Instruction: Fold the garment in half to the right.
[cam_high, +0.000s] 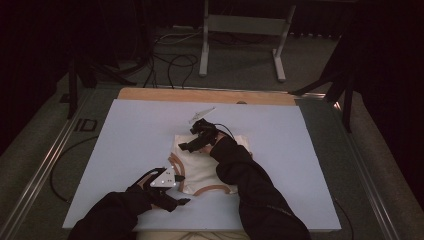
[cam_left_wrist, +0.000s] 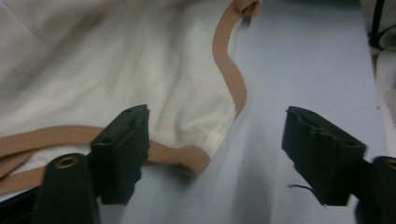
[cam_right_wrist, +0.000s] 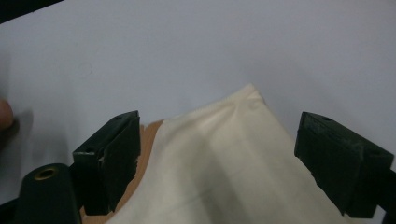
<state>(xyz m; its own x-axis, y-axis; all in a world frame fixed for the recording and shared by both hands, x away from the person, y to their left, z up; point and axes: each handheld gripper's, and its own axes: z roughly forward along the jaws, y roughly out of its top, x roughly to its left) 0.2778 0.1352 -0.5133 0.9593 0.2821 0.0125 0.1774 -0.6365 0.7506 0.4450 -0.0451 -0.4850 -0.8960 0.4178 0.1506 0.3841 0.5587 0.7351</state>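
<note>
Left gripper (cam_left_wrist: 215, 154) open, straddling the near corner of a cream cloth garment with tan elastic trim (cam_left_wrist: 140, 70).
Right gripper (cam_right_wrist: 219, 154), jaws apart, frames its far corner on the pale blue board (cam_high: 125, 145); neither clamps yet.

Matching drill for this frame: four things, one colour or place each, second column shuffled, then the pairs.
Column 1
1. cream cloth
2. trim band
3. table board
4. left gripper

Column 2
A. pale blue
B. tan, running along the cloth's edge
C. at the cloth's near corner, jaws apart
D. off-white, lying mid-table

Pairs: 1-D, 2-B, 3-A, 4-C
</note>
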